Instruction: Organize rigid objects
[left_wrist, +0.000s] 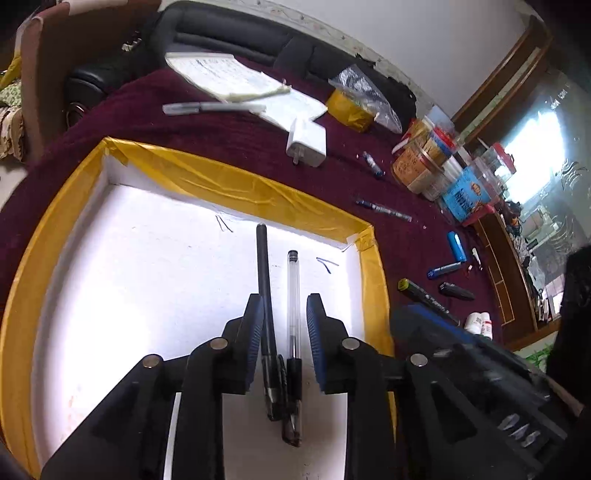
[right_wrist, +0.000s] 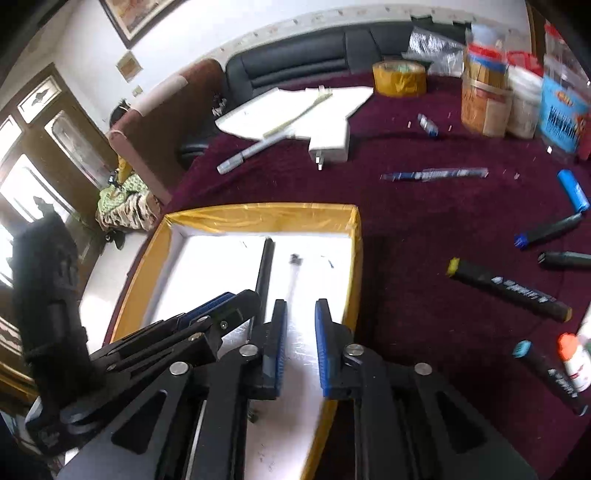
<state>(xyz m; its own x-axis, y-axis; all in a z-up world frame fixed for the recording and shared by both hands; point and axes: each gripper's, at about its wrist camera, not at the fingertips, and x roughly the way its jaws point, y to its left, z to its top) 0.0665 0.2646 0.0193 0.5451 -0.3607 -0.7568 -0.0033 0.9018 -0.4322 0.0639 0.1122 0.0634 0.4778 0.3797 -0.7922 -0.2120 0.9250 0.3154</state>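
A white tray with a yellow-taped rim (left_wrist: 236, 184) lies on the maroon tablecloth; it also shows in the right wrist view (right_wrist: 258, 216). A black pen (left_wrist: 265, 288) and a clear pen with a black cap (left_wrist: 293, 295) lie side by side in it. My left gripper (left_wrist: 285, 306) is open above both pens, its jaws standing either side of them. My right gripper (right_wrist: 300, 314) is open and empty over the tray's right part, close beside the left gripper (right_wrist: 225, 306). The black pen (right_wrist: 266, 266) and the clear pen (right_wrist: 294, 273) lie ahead of it.
Loose on the cloth right of the tray: black markers (right_wrist: 509, 291), blue lighter (right_wrist: 572, 188), blue-wrapped pen (right_wrist: 436, 173), small white bottles (left_wrist: 480, 323). Further back lie a white charger (right_wrist: 330, 140), grey pen (right_wrist: 251, 149), paper sheets, tape roll (right_wrist: 399, 77) and jars (right_wrist: 484, 99).
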